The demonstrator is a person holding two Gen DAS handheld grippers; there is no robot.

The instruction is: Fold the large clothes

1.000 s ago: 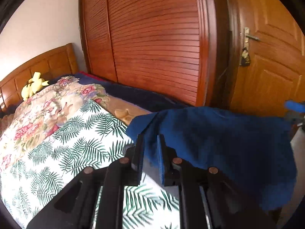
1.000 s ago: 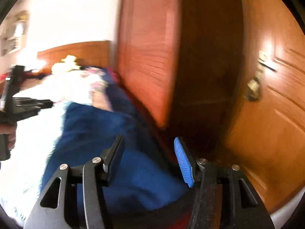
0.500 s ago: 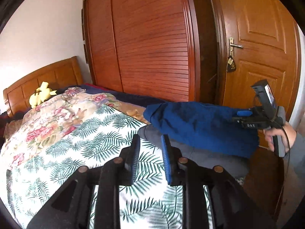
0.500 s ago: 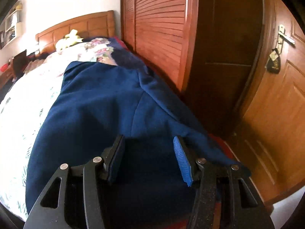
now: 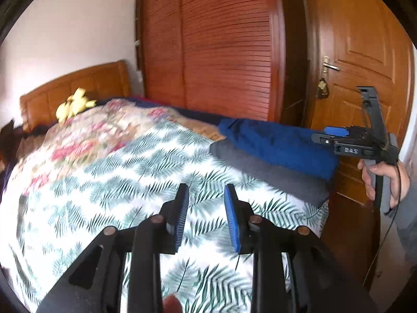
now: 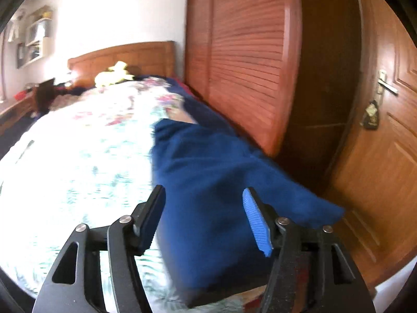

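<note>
Left wrist view — right claw (image 5: pixel 322 135) body reads "DAS"; both claws spread, empty — left claw (image 5: pixel 206 216).

left tool (image 5: pixel 204 217): jaws parted, empty | right tool (image 6: pixel 204 220): jaws wide apart, seemingly empty

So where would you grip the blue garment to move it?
The blue garment lies folded on a grey garment at the bed's door-side edge. I'd pinch its near short end, coming level from the foot of the bed with the open right tool; that end probably faces the tool.
</note>
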